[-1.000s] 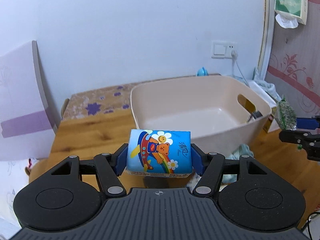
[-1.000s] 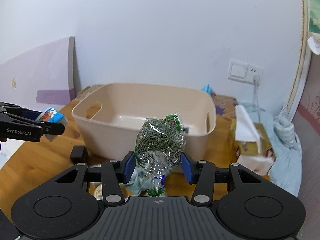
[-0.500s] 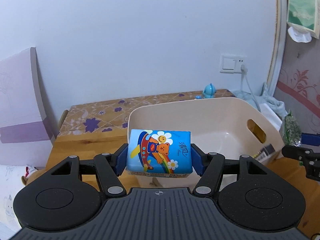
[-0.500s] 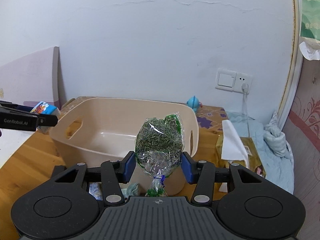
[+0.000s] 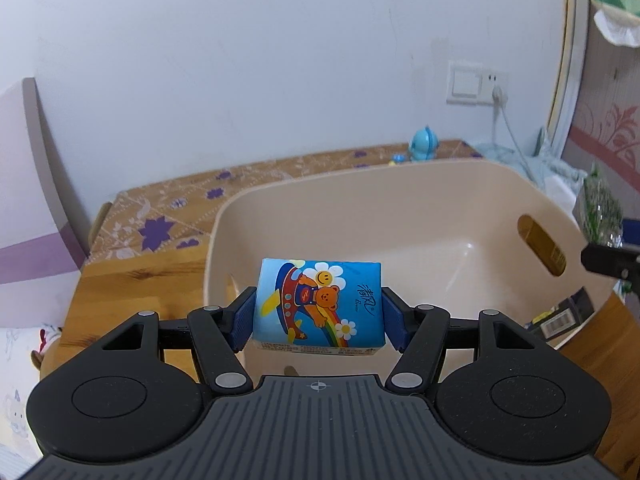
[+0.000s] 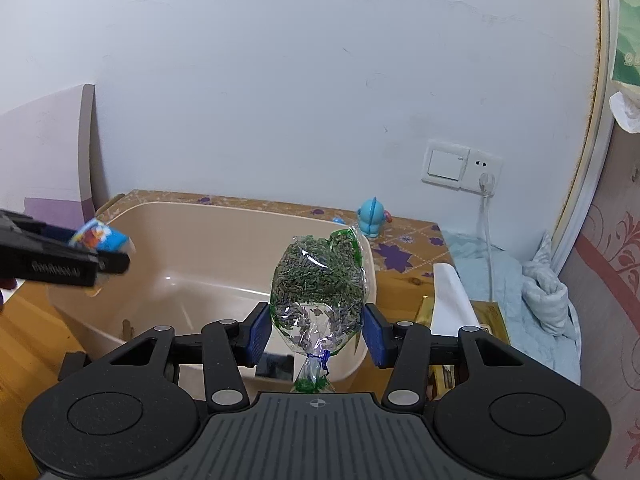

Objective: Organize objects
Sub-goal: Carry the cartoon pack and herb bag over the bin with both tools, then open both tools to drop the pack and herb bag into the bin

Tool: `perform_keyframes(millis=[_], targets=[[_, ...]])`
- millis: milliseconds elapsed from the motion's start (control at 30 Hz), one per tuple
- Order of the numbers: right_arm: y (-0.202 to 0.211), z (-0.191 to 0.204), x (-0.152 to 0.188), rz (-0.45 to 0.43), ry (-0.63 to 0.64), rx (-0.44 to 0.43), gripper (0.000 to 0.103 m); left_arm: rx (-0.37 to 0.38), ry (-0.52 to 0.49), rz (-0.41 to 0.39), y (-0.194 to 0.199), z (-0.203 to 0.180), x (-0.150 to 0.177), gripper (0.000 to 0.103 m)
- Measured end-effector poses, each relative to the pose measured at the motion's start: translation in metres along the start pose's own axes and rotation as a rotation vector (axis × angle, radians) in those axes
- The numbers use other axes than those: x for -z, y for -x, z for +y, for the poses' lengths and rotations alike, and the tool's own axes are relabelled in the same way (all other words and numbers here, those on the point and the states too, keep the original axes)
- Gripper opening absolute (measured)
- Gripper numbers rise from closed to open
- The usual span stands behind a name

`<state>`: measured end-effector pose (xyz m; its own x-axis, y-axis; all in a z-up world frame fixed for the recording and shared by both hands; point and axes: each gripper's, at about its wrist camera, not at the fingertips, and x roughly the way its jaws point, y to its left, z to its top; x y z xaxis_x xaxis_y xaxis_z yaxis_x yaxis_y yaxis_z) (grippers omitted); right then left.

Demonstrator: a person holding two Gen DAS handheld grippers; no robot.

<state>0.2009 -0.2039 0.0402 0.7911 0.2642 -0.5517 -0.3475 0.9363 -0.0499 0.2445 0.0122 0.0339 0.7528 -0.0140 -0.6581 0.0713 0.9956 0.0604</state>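
Both grippers have moved in over the beige plastic tub (image 5: 420, 216), which earlier sat farther ahead; its inside looks bare w/ handle slots in the end walls, on a wooden table (image 5: 132, 284). Left gripper (image 5: 319, 310) pinches a blue cartoon-bear tissue pack (image 5: 319, 304) above the tub's near-left rim, long axis across the jaws, printed face toward the camera. Right gripper (image 6: 317, 320) pinches a clear bag of dried green bits (image 6: 318, 280), upright, tied neck pointing down, over the tub's right end.
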Motion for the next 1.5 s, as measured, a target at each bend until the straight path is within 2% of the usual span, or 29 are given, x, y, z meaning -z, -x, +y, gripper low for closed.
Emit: perform_keyframes(millis=[300,633,767,867,933,1500], targets=[[-0.022,0.004,-0.003,0.049,0.008,-0.034,0.047,-0.013,-0.015,0.075,-0.027,-0.006,0.008,0.065],[-0.037,0.010,-0.003,0.107,0.021,-0.049,0.047,-0.025,-0.039,0.083,-0.031,-0.014,0.009,0.065],[-0.037,0.010,-0.002,0.105,0.014,-0.041,0.048,-0.005,-0.009,0.065,-0.025,-0.011,0.009,0.069],[-0.034,0.008,-0.002,0.101,-0.009,-0.061,0.058,-0.005,-0.007,0.036,-0.016,-0.011,0.008,0.077],[-0.031,0.009,-0.002,0.095,-0.012,-0.063,0.059,-0.006,-0.017,0.021,-0.009,-0.013,0.007,0.080],[0.022,0.013,0.001,0.019,0.003,-0.049,0.073,-0.026,-0.011,-0.066,0.055,0.004,0.016,0.084]])
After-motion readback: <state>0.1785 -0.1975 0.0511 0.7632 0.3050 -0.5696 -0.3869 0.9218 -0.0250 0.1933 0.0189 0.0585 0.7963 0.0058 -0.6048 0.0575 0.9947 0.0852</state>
